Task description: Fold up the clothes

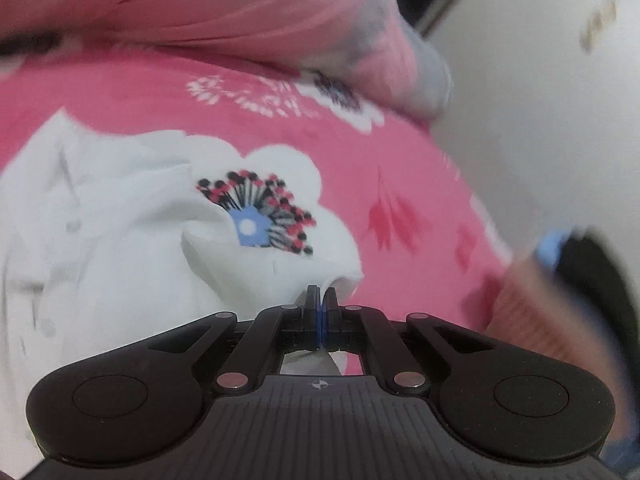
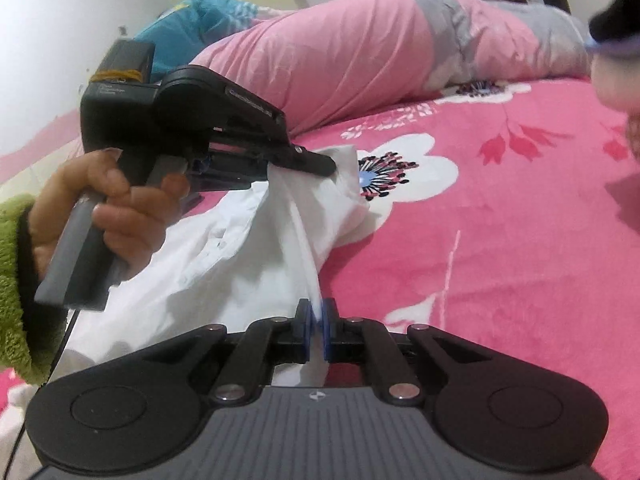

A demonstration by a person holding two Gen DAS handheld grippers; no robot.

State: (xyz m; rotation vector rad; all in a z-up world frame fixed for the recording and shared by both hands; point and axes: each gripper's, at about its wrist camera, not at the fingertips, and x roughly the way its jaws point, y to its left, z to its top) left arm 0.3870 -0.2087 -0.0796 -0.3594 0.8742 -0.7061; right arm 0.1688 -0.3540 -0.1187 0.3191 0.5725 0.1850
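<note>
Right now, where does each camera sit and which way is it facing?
Left wrist: on the left gripper, looking down its shut fingers at the white shirt on the pink sheet.
Right wrist: on the right gripper, pinching the shirt's edge; shows the left hand, green sleeve and the left gripper.
Shared: shirt, sheet, pink pillow.

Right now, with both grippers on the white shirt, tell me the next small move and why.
Probably lift both grippers together and carry the pinched edge across the white shirt to start a fold. The left gripper is shut on one part of the cloth and the right gripper on its edge nearer the camera, with a taut ridge between them. The shirt lies crumpled on the pink floral bedsheet.
</note>
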